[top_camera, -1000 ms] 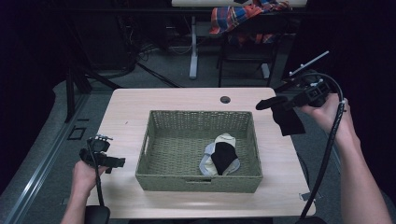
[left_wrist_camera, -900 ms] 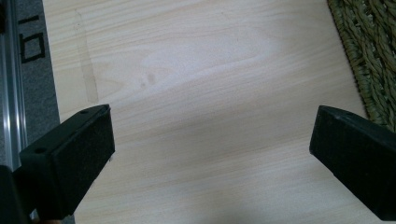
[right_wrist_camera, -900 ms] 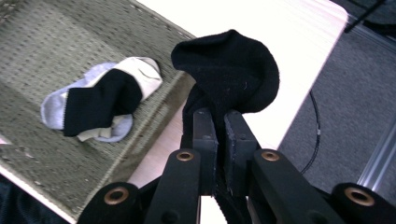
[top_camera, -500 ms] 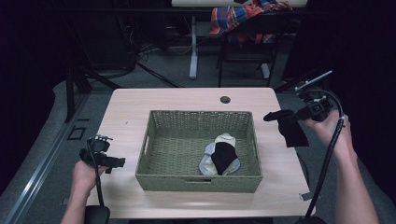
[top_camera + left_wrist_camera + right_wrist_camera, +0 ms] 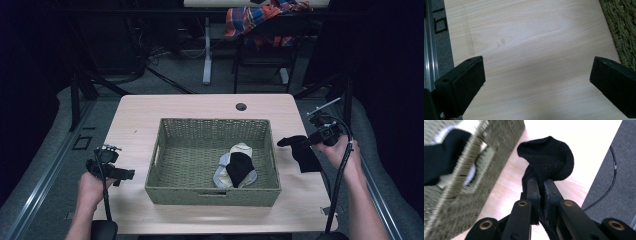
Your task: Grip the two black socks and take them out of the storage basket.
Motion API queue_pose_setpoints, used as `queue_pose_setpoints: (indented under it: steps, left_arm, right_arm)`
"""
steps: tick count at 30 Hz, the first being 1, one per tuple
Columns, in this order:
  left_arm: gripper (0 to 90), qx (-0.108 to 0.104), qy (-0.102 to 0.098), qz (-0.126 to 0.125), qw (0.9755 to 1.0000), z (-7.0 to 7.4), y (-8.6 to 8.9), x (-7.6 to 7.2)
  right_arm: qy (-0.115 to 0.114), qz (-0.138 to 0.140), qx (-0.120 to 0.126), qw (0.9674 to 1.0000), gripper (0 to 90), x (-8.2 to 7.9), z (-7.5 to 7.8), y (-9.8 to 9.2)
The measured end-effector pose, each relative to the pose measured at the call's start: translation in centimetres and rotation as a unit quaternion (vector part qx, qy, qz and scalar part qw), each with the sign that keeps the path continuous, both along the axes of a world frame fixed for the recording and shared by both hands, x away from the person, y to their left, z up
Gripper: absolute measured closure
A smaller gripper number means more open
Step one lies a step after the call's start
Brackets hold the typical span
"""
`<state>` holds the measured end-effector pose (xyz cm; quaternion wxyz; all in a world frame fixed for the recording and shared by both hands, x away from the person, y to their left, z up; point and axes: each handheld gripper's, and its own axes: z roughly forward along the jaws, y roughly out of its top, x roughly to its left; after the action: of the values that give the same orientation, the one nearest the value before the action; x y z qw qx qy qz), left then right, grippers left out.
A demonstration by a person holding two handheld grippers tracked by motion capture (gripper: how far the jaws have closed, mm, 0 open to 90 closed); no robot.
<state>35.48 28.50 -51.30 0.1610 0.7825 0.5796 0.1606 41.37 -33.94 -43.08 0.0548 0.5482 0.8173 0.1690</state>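
Closest to us, at the near left of the table [image 5: 150,112], our left hand [image 5: 90,187] holds the left gripper [image 5: 127,174] low over the bare wood, just beside the basket [image 5: 212,192]. In the left gripper view its jaws stand wide apart with nothing between them, and the basket's woven wall [image 5: 621,30] edges in at the right.

On the other side, our right hand [image 5: 345,152] holds the right gripper [image 5: 312,141] above the table's right edge, a little past the basket's right wall. Its jaws are clamped together on a black sock [image 5: 302,152], which hangs down beside the basket without resting inside it. In the right gripper view the black sock [image 5: 549,157] bunches up just beyond the closed jaws, with the basket [image 5: 474,182] close at the left.

Inside the basket, toward its near right part, lies a small pile of socks [image 5: 236,167], white, grey and black.

Beyond the basket, a round hole [image 5: 241,106] sits near the table's far edge. Farther back on the floor stands a chair [image 5: 265,55] draped with a plaid cloth [image 5: 260,15].
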Motion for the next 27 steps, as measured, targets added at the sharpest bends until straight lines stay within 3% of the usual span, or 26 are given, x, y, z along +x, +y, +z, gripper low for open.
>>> queue_pose_setpoints:
  steps: [1,11,14,21,22,25,26,27]
  left_arm:
    - [0.2,0.000,0.000,0.000,1.0000,0.0,0.0,0.0]
    - [0.2,0.001,0.002,-0.001,1.0000,0.0,-0.1,0.0]
    - [0.2,0.002,0.001,-0.002,1.0000,0.0,-0.1,0.0]
    - [0.2,0.002,0.000,-0.002,1.0000,0.0,-0.1,0.0]
    - [0.2,0.001,0.002,-0.002,1.0000,0.0,-0.1,0.0]
    - [0.2,0.001,0.001,-0.002,1.0000,0.0,-0.1,0.0]
    - [0.2,0.001,0.001,-0.002,1.0000,0.0,-0.1,0.0]
    - [0.2,0.000,0.001,-0.002,1.0000,0.0,-0.1,0.0]
  right_arm:
    - [0.010,0.001,-0.003,0.9999,85.2,0.1,-0.3,0.0]
    - [0.036,-0.003,-0.013,0.9993,85.0,0.3,-4.1,0.5]
    - [0.052,0.010,-0.018,0.9985,84.5,0.5,-4.7,0.5]
    - [0.053,0.005,-0.021,0.9984,80.4,0.7,-5.4,0.6]
    - [0.044,-0.005,-0.014,0.9989,72.8,0.5,-5.4,0.7]
    - [0.041,0.000,-0.015,0.9990,55.0,0.5,-4.6,0.5]
    - [0.041,0.000,-0.015,0.9990,55.0,0.5,-4.6,0.5]
    - [0.035,-0.001,-0.010,0.9993,44.6,0.2,-3.8,0.5]
